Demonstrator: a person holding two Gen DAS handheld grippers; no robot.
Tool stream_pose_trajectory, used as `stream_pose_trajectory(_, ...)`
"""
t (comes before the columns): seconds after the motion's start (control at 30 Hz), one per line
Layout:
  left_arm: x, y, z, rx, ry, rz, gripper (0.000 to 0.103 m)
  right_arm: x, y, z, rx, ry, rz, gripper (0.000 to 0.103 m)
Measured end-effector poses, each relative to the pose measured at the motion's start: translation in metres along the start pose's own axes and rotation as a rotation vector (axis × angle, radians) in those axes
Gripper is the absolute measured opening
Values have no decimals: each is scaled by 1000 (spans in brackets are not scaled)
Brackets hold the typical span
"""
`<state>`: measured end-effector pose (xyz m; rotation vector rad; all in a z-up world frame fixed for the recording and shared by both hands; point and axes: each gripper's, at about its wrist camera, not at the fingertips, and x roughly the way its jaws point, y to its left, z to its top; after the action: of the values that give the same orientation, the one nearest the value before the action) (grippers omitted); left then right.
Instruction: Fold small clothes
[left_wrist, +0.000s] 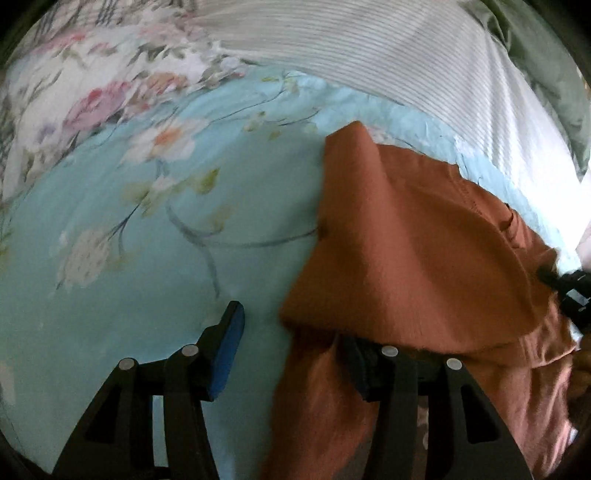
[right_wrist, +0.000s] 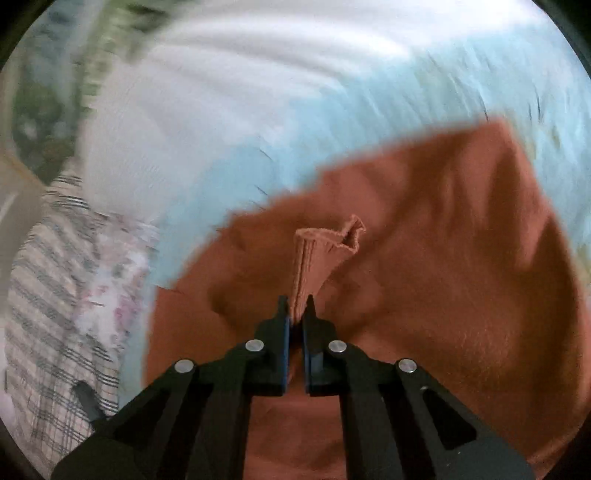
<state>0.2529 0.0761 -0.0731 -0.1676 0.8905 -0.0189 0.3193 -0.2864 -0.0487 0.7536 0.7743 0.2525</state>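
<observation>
While the right claw (right_wrist: 295, 306) tilts downward pinching the rust garment's (right_wrist: 424, 295) bunched edge, the left claw (left_wrist: 291, 332) gapes — 1 finger under cloth.

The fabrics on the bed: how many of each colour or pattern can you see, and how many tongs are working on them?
Rust-orange knit garment: 1
Light blue floral bedsheet: 1
White ribbed fabric: 1
Beige plaid cloth: 1
Green fabric, top right corner of the left view: 1
Black tongs: 2, left tongs and right tongs
Total: 7
</observation>
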Motion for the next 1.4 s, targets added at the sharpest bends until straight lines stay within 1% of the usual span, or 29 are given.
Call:
stream_pose_trajectory(0.03, 2, -2, 1, 1, -2, 7, 50, -25, 10, 2, -20, -75, 32, 6)
stream_pose_trajectory(0.07, 3, -2, 2, -5, -7, 13, 50, -45, 12, 2, -24, -128, 47, 6)
stream_pose_trajectory(0.13, 4, -1, -1, -12, -18, 16, 50, -70, 6, 0, -6, -195, 40, 6)
stream_pose_trajectory(0.17, 3, 0, -2, -16, -25, 19, 50, -80, -4, -3, 12, -216, 16, 6)
stream_pose_trajectory(0.23, 0, 4, -3, -42, -41, 15, 51, -81, -23, -11, 33, -203, -33, 6)
stream_pose_trajectory(0.33, -3, 5, -7, -57, -60, 17, 51, -64, -54, -31, 101, -115, -93, 6)
stream_pose_trajectory(0.4, -6, 5, -8, -60, -71, 17, 51, -56, -65, -43, 120, -87, -118, 6)
stream_pose_trajectory(0.47, -8, 9, -9, -75, -78, 3, 51, -56, -66, -45, 124, -93, -120, 6)
stream_pose_trajectory(0.53, -11, 14, -11, -102, -92, -24, 52, -67, -58, -41, 100, -137, -106, 6)
stream_pose_trajectory(0.57, -13, 17, -12, -114, -104, -35, 52, -73, -52, -37, 70, -156, -120, 6)
stream_pose_trajectory(0.63, -16, 18, -13, -120, -116, -43, 52, -69, -42, -33, 31, -148, -170, 6)
stream_pose_trajectory(0.67, -15, 17, -13, -115, -113, -38, 52, -62, -45, -32, 26, -102, -234, 8)
stream_pose_trajectory(0.73, -13, 15, -13, -107, -102, -24, 52, -56, -56, -34, 57, -49, -304, 11)
stream_pose_trajectory(0.77, -11, 15, -12, -108, -97, -23, 52, -60, -63, -38, 99, -51, -345, 13)
stream_pose_trajectory(0.8, -11, 16, -12, -112, -95, -28, 52, -65, -66, -41, 116, -74, -364, 13)
stream_pose_trajectory(0.83, -11, 17, -13, -116, -96, -33, 52, -77, -65, -45, 127, -131, -382, 14)
stream_pose_trajectory(0.9, -10, 19, -13, -125, -94, -44, 53, -91, -56, -47, 105, -204, -391, 14)
stream_pose_trajectory(0.93, -9, 20, -13, -127, -91, -45, 53, -93, -47, -45, 67, -228, -376, 14)
stream_pose_trajectory(0.97, -9, 20, -12, -127, -88, -44, 53, -89, -41, -42, 38, -217, -348, 18)
stream_pose_trajectory(1.0, -8, 19, -12, -125, -87, -41, 53, -77, -36, -38, 14, -164, -285, 24)
stream_pose_trajectory(1.03, -8, 18, -12, -123, -88, -38, 53, -65, -35, -36, 10, -115, -244, 35)
stream_pose_trajectory(1.07, -8, 18, -13, -122, -88, -37, 53, -54, -37, -35, 7, -78, -226, 39)
stream_pose_trajectory(1.1, -9, 18, -13, -124, -88, -38, 53, -43, -41, -36, 6, -38, -239, 39)
stream_pose_trajectory(1.13, -9, 19, -13, -127, -88, -41, 53, -33, -47, -37, 17, 1, -281, 38)
stream_pose_trajectory(1.17, -8, 20, -13, -131, -87, -45, 54, -30, -57, -39, 48, 16, -284, 35)
stream_pose_trajectory(1.2, -8, 21, -12, -134, -86, -49, 54, -35, -63, -40, 67, -2, -262, 34)
stream_pose_trajectory(1.33, -15, 21, -11, -131, -80, -65, 55, -76, -66, -45, 56, -52, -294, 39)
stream_pose_trajectory(1.37, -19, 20, -12, -123, -75, -61, 55, -91, -69, -47, 50, -62, -280, 45)
stream_pose_trajectory(1.4, -26, 20, -13, -117, -73, -61, 54, -104, -71, -50, 48, -67, -267, 48)
